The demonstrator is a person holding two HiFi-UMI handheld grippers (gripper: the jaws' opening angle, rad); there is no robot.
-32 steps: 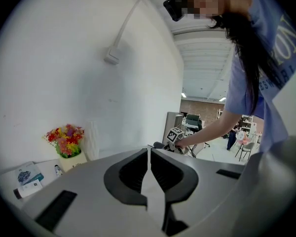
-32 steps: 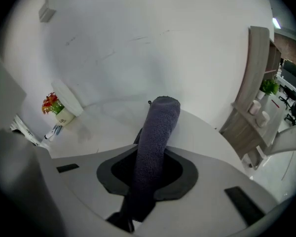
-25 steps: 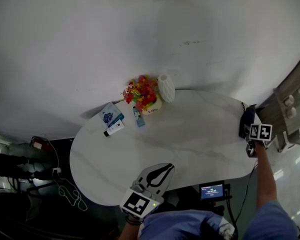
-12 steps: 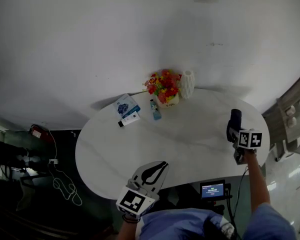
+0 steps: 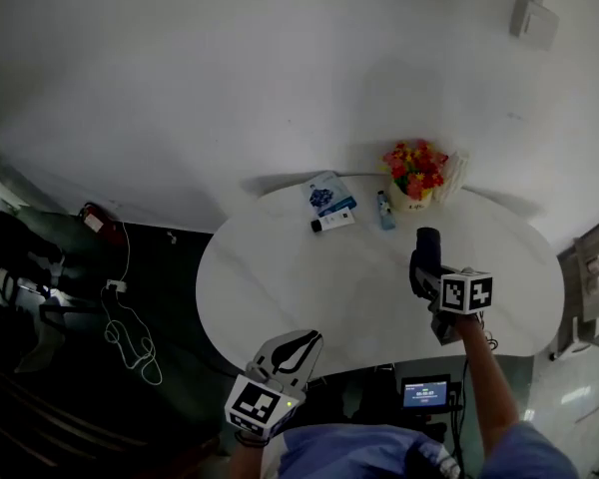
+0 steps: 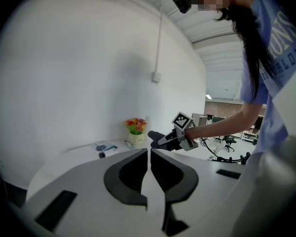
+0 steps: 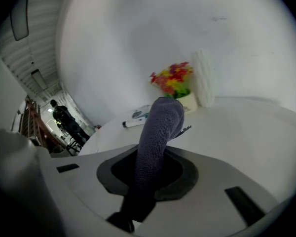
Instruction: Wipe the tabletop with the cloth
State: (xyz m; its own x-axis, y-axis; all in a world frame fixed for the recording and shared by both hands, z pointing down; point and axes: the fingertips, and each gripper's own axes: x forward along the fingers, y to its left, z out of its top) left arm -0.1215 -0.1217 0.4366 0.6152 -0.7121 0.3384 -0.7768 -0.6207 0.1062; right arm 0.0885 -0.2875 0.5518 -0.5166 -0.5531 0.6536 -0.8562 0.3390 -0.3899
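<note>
Your left tongs (image 5: pixel 301 342) are closed and empty at the near edge of the bench (image 5: pixel 280 287). Your right tongs (image 5: pixel 426 279) grip the dark cloth (image 5: pixel 425 249) above the bench's right half. Beyond it, flowers (image 5: pixel 413 168) stand near the wall.

We hold the left gripper (image 5: pixel 301 342) low at 6 o'clock, its jaws pressed together on nothing, pointing toward 1 o'clock. Our right gripper (image 5: pixel 425 275), at 4 o'clock on an outstretched bare forearm (image 5: pixel 479 367), clamps the dark cloth (image 7: pixel 160 127) and points toward 11 o'clock.
</note>
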